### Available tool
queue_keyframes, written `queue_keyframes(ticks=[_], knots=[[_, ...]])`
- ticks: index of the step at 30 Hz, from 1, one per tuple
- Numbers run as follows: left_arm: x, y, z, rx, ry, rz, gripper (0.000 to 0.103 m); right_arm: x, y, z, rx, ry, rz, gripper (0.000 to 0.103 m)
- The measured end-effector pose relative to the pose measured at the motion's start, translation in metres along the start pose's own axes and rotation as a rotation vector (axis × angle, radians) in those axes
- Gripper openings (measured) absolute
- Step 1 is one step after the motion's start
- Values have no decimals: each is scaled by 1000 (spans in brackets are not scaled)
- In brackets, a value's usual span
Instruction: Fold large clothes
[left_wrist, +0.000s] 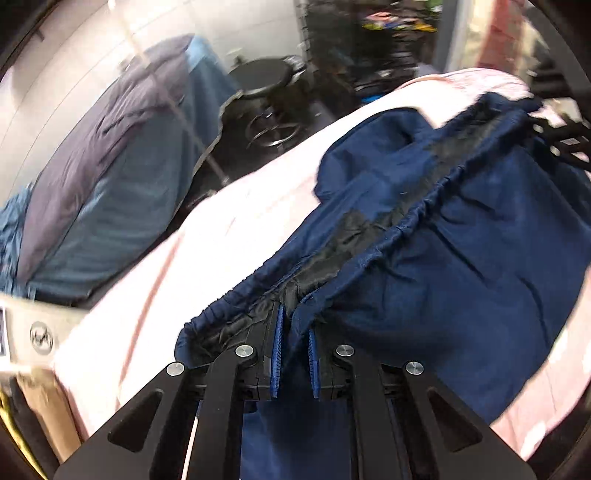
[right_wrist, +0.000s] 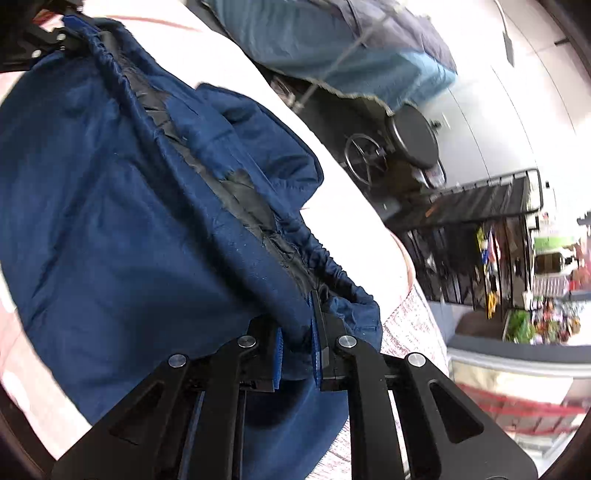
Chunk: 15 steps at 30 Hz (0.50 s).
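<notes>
A large navy garment with a gathered elastic waistband and black lining hangs stretched between my two grippers above a pale pink surface. My left gripper is shut on one end of the waistband. My right gripper is shut on the other end of the navy garment. The right gripper shows in the left wrist view at the far end of the band. The left gripper shows in the right wrist view at top left.
The pink surface lies under the garment. A blue and purple cloth heap lies beyond it, beside a black round stool. A dark rack and cluttered shelves stand at the right.
</notes>
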<state>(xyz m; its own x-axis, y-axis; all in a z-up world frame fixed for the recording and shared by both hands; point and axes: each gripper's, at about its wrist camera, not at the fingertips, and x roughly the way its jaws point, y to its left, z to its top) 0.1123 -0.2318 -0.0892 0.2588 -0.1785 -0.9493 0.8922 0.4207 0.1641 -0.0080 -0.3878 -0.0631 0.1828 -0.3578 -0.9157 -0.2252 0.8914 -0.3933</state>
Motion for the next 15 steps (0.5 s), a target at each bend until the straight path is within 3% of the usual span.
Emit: queue_keyframes(ticks=[4, 11, 14, 15], knots=[[25, -8, -7, -111, 38, 39, 12, 29, 8, 8, 70, 61, -35, 13], [32, -13, -12, -185, 49, 65, 22, 65, 17, 13, 180, 114, -89, 13], [24, 3, -7, -253, 13, 66, 48, 70, 26, 13, 189, 115, -110, 15], [17, 10, -8, -290, -15, 78, 64, 72, 26, 14, 198, 111, -114, 19]])
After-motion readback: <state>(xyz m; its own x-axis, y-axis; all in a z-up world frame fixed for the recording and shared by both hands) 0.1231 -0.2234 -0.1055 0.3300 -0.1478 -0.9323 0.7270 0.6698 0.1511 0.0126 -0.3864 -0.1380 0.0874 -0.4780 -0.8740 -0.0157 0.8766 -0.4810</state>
